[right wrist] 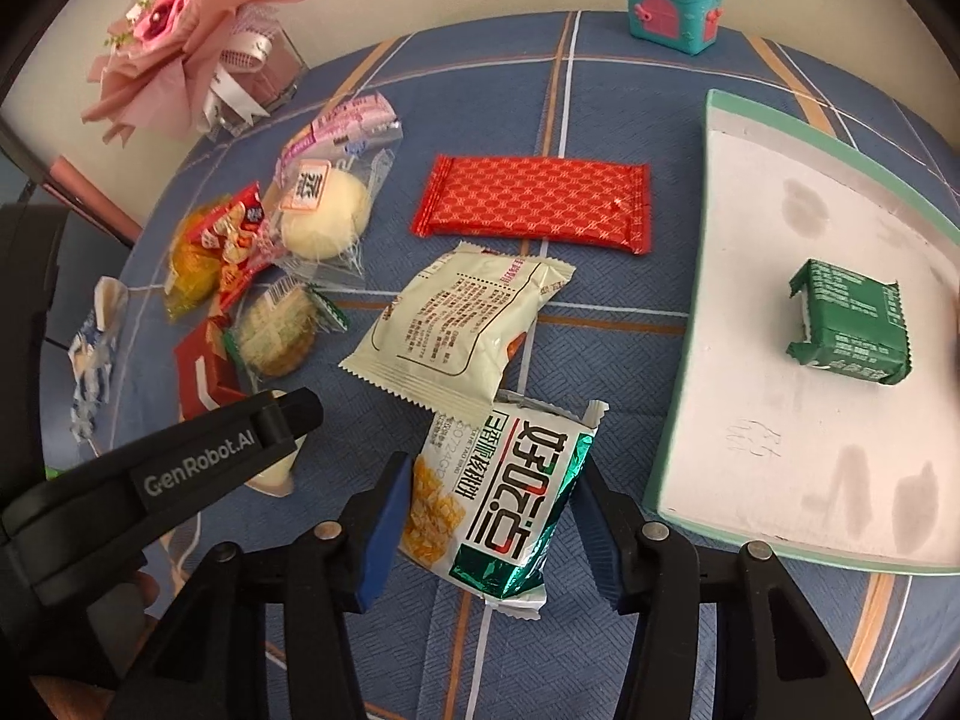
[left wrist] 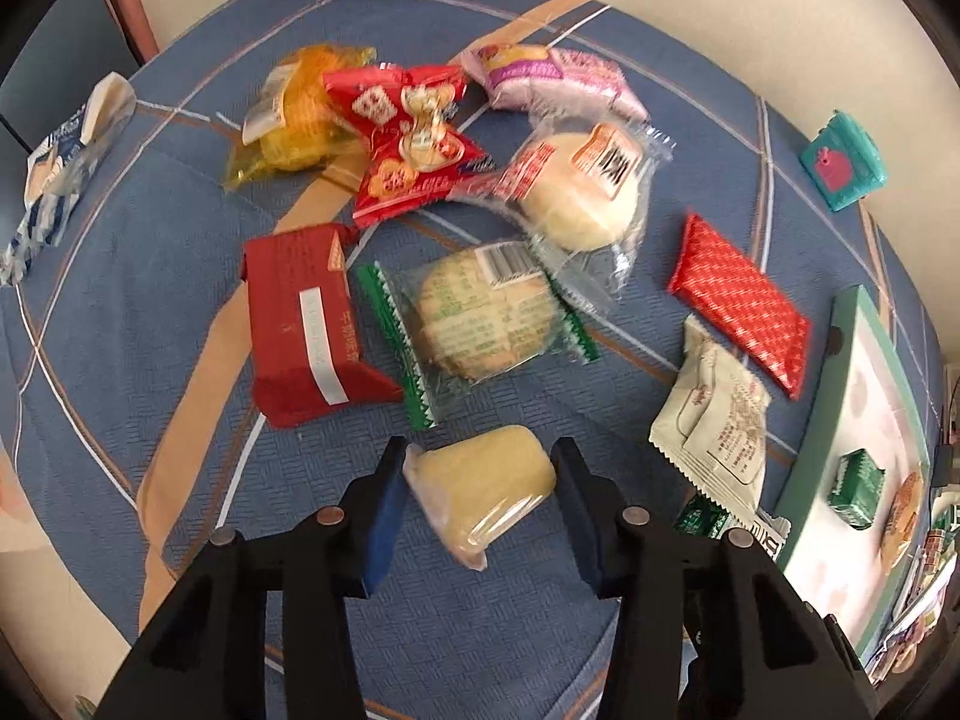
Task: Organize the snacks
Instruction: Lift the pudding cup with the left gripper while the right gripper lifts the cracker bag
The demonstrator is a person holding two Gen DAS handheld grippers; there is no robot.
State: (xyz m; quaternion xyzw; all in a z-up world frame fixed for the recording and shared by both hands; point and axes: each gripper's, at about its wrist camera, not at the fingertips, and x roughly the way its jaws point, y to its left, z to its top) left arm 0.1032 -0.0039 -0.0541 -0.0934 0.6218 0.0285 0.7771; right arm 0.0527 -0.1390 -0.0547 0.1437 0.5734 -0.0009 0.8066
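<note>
The left gripper (left wrist: pixel 477 501) straddles a pale cake (left wrist: pixel 483 489), its jaws apart and barely touching the wrap. The right gripper (right wrist: pixel 495 495) brackets a green packet (right wrist: pixel 501 495) just beside the tray (right wrist: pixel 678 360), also not clamped. Either slick wrapper could squirt out on closing (both sit skewed), and the green packet could drag the cream pouch (right wrist: pixel 456 330) touching it.

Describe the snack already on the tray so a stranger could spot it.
Find the white tray with the green rim on the blue tablecloth. On it sits a small dark green packet, squarish and blocky. Most other snacks lie on the cloth.
</note>
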